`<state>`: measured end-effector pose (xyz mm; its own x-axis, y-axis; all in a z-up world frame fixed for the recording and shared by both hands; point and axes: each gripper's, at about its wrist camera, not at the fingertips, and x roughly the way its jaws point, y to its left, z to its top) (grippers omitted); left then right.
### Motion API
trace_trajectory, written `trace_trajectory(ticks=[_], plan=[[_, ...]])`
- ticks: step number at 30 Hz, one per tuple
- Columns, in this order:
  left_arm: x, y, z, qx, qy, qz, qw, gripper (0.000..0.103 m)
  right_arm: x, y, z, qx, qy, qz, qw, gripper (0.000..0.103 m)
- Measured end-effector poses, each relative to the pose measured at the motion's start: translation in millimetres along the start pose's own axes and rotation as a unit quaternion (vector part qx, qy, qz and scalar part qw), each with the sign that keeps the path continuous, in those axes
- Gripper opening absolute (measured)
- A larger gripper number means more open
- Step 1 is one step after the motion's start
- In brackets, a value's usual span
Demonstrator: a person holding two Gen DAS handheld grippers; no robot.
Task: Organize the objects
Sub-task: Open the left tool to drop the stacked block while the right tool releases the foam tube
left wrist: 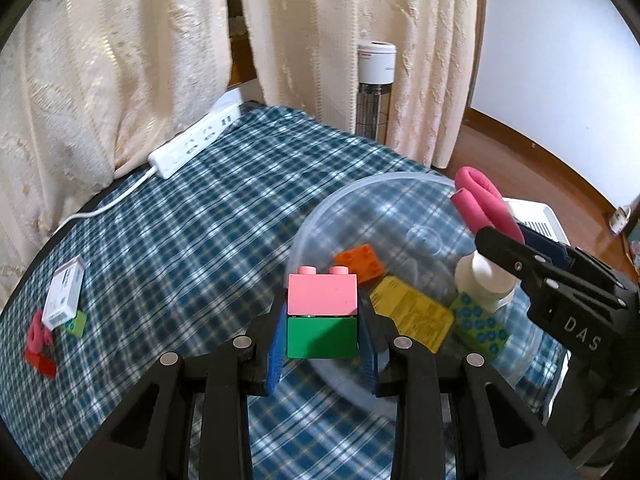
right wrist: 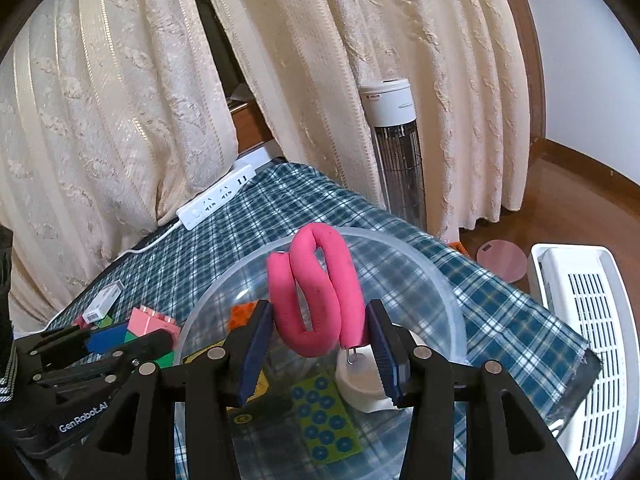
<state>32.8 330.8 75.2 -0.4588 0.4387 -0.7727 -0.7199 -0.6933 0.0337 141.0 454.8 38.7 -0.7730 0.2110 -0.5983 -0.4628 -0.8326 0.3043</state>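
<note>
A: What does the left gripper have?

B: Its blue pads clamp a pink brick stacked on a green brick, just short of the clear bowl rim.

A: And the right gripper?

B: It pinches a folded pink foam tube (a wire end pokes out below) over the bowl. Beneath it lie a white bottle, a green dotted box, a yellow packet and an orange brick.

A: Anything else?

B: Far to the left gripper's left, a small white box rests on the plaid cloth.
</note>
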Motion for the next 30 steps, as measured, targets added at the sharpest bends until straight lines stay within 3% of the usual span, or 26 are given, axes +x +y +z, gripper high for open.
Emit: trace_trajectory(ticks=[12,14,16,20,30], plan=[[13.0,-22.0,21.2,0.004,0.001,-0.045,0.9990,0.034,-0.3,-12.7,3.8,0.012,-0.003,-0.001,1.000,0.051],[14.4,-21.2,25.0,-0.007,0.003,-0.059,0.9982,0.042,-0.2,-13.0,3.8,0.012,-0.002,0.000,1.000,0.052],[12.2,-17.6,27.3,-0.021,-0.004,-0.072,0.9972,0.060,0.4,-12.9,3.8,0.017,-0.002,-0.001,1.000,0.052],[4.1,-8.6,28.5,-0.035,-0.019,-0.063,0.9972,0.061,2.5,-14.1,4.2,0.030,0.000,0.004,1.000,0.058],[-11.5,18.7,11.9,-0.049,-0.036,-0.018,0.9980,0.062,9.0,8.5,1.5,0.020,0.010,0.014,1.000,0.058]])
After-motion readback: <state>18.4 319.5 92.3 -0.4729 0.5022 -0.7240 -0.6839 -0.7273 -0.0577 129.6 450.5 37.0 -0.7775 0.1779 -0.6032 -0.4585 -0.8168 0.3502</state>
